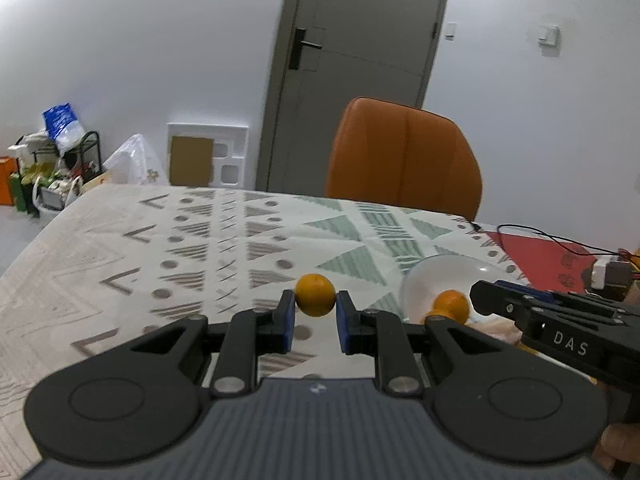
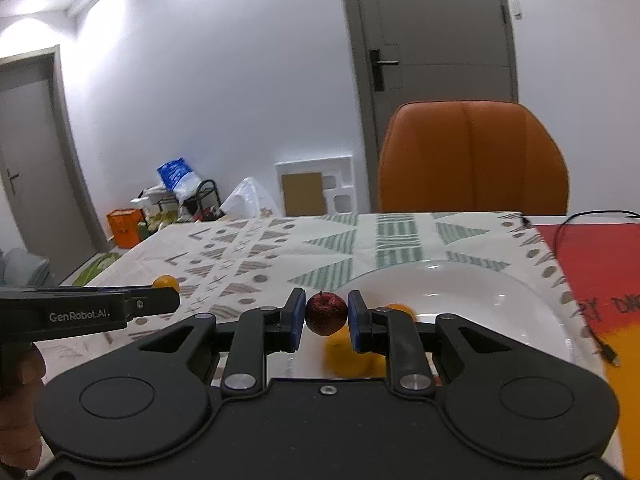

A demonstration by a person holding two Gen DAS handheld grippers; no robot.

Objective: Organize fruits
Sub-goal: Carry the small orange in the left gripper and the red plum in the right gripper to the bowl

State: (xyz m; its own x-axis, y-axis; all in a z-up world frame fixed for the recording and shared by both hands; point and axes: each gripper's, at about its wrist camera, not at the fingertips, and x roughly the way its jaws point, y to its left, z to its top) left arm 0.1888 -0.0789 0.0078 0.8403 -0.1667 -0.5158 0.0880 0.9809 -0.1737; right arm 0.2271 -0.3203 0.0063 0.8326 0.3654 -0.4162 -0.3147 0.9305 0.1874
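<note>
left gripper [image 1: 316, 312] jaws gripping orange [image 1: 315, 294] | right gripper [image 2: 326, 320] jaws gripping apple [image 2: 326, 313] | plate [image 2: 500, 292] lying at 2 o'clock on bench [image 2: 280, 256]

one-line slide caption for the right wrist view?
Right gripper shut on a red apple beside the white plate, oranges blurred below.
</note>
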